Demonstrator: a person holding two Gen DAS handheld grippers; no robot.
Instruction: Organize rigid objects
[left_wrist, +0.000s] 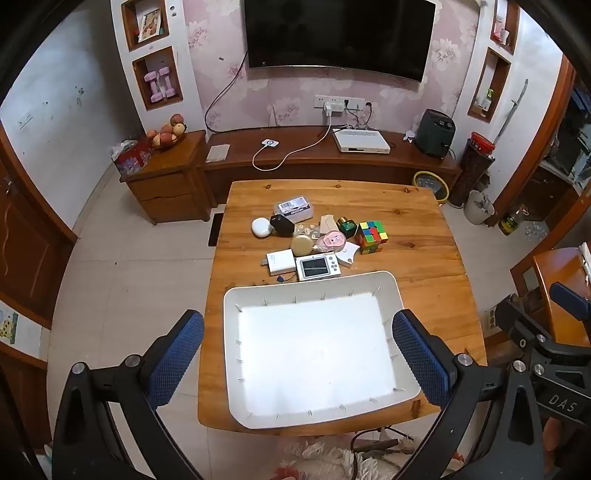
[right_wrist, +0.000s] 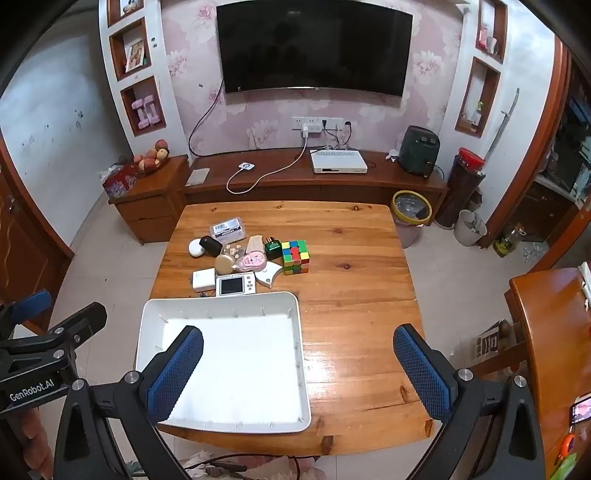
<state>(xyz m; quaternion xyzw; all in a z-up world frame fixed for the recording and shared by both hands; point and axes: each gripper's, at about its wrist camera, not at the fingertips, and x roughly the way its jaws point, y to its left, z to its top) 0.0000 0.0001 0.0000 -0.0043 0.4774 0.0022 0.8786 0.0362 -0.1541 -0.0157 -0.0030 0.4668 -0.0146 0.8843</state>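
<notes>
Here, both jaws wide, empty

Tray (left_wrist: 388, 288) at table's (left_wrist: 424, 221) near edge, small device (left_wrist: 318, 267) just behind it, cube (left_wrist: 373, 236) right of the clutter

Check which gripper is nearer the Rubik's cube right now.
Roughly even, right slightly nearer by my read. Right gripper hovers over the table's near edge, cube ahead, centred. Left gripper hovers over the white tray, cube ahead-right.

Glossy wooden table (right_wrist: 354, 332), smooth plastic tray (right_wrist: 221, 308)
</notes>
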